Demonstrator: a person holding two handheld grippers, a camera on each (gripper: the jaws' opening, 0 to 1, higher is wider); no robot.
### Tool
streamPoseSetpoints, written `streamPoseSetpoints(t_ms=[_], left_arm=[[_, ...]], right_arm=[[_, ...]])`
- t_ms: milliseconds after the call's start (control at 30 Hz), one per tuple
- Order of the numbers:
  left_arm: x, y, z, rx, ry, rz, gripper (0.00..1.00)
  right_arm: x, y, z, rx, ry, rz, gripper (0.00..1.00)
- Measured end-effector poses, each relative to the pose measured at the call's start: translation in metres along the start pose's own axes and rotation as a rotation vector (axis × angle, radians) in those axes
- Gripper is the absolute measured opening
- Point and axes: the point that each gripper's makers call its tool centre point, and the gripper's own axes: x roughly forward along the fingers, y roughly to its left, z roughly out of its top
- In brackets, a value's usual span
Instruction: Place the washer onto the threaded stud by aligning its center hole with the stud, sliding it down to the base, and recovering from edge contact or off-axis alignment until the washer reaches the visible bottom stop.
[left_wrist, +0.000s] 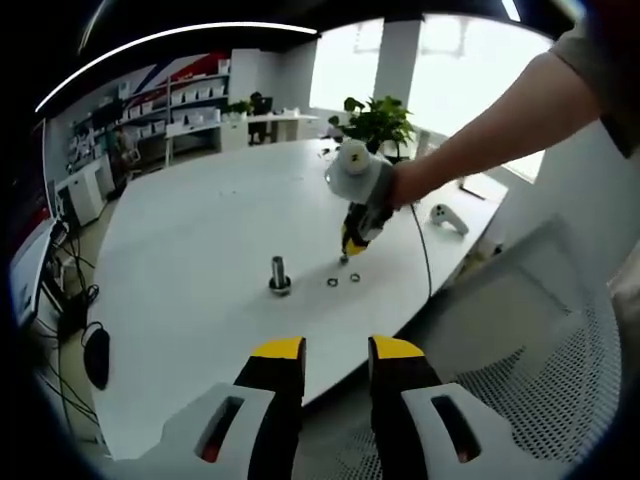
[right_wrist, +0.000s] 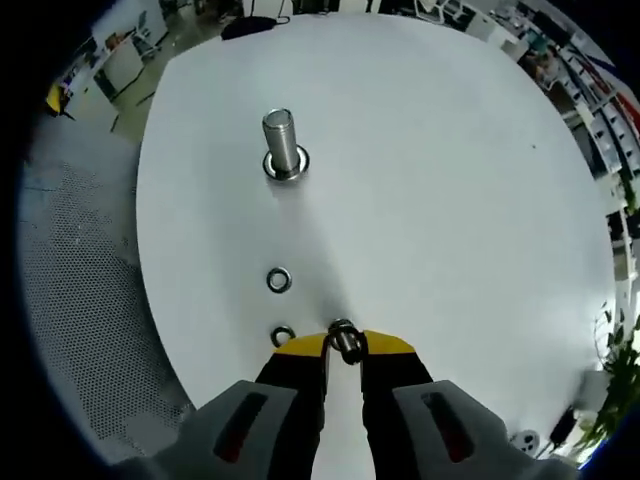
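On a white table (left_wrist: 200, 230), the threaded stud (left_wrist: 279, 274) is seen upright at left. Right of it, a washer (right_wrist: 344, 338) is clamped by the right gripper (right_wrist: 343, 345). The left gripper (left_wrist: 335, 352) is held apart, empty.

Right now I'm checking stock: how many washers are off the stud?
3: one washer pinched in the right tongs, two loose on the table, a near one and a farther one toward the stud.

Worktop (right_wrist: 450, 200): plain white. Stud (right_wrist: 281, 140) and washers (right_wrist: 279, 280): silver metal. Right hand-held gripper (right_wrist: 344, 345): yellow tips, grey body. Chair (left_wrist: 560, 370): white perforated mesh.
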Motion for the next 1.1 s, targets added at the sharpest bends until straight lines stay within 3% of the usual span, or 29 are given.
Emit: streamPoseSetpoints(t_ms=[600,1100], left_arm=[[0.000,0.001,-0.001,-0.002,0.004,0.008,0.23],[0.000,0.001,-0.001,0.002,0.000,0.006,0.23]], right_arm=[[0.010,0.001,-0.001,0.024,-0.007,0.003,0.15],[0.000,0.005,-0.012,0.056,-0.004,-0.011,0.18]])
